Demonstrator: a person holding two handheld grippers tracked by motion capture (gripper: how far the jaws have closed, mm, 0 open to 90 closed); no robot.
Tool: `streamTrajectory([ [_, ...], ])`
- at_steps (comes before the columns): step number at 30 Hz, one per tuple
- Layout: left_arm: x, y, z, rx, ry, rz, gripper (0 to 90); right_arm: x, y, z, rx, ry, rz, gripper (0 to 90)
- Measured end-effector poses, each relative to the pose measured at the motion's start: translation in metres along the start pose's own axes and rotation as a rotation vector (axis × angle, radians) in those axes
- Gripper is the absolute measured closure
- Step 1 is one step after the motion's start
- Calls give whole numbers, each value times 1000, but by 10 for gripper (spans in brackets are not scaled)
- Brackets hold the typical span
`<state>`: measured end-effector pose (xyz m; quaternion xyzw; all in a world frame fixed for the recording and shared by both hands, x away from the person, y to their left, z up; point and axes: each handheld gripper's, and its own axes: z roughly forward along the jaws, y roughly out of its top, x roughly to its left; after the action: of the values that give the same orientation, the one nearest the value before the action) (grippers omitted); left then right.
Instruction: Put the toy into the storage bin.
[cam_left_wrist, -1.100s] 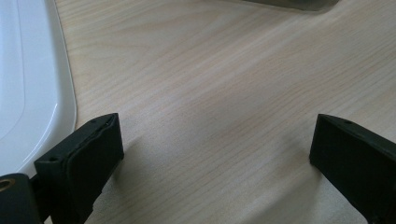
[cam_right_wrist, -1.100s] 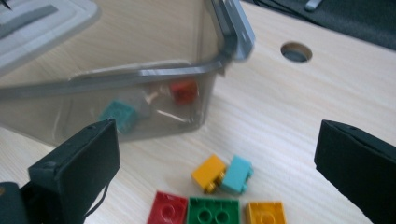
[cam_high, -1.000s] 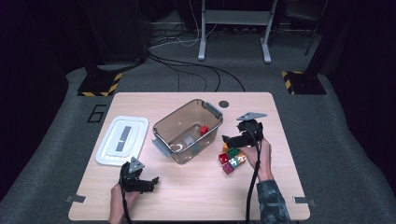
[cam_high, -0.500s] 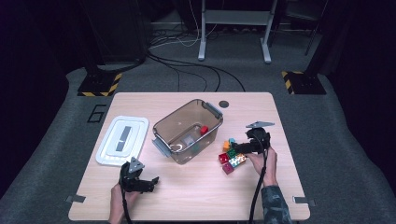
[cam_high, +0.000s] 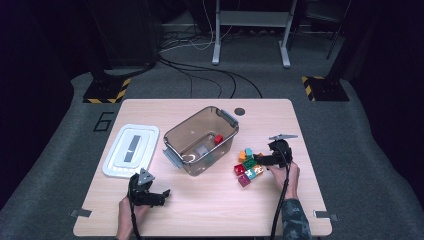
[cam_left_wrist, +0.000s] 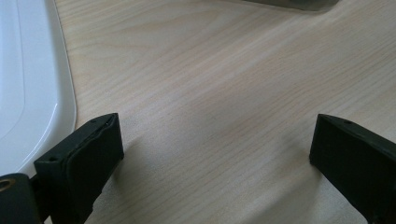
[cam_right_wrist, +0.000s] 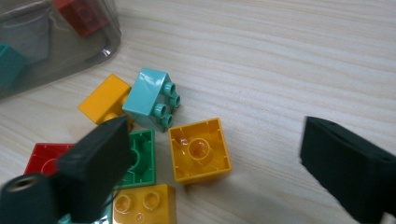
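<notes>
The right tool (cam_right_wrist: 212, 154) has just been closing, but its jaws are still apart around the upturned yellow brick (cam_right_wrist: 199, 150) without touching it. This brick lies on the table (cam_high: 210, 210) among other bricks, beside the clear box (cam_high: 200, 140). The left tool (cam_left_wrist: 212, 158) rests wide open and empty.

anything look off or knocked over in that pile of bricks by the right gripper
Slightly. The yellow brick between the right gripper jaws lies upside down, hollow side up, and the teal brick beside it is tipped on its side, studs pointing sideways. Nothing looks damaged.

Glossy plastic bricks (cam_right_wrist: 200, 150) lie on matt pale wood-grain table (cam_right_wrist: 303, 56) beside a smoky translucent plastic bin (cam_high: 200, 140).
</notes>
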<state>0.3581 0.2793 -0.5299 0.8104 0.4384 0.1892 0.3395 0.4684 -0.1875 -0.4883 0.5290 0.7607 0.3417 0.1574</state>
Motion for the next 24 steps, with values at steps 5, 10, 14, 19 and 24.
streamTrajectory([
  [5,0,0,0,-1,1,0,24,3,0,2,24,13,-63,352],
  [10,0,0,0,3,-1,2,24,9,1,7,65,-16,-106,474],
  [14,0,0,0,-1,2,0,24,9,1,10,73,-13,-124,537],
  [19,0,0,0,-1,2,0,24,10,-3,14,84,-23,-99,573],
  [24,0,0,0,2,0,2,24,6,-9,13,44,-20,-62,580],
])
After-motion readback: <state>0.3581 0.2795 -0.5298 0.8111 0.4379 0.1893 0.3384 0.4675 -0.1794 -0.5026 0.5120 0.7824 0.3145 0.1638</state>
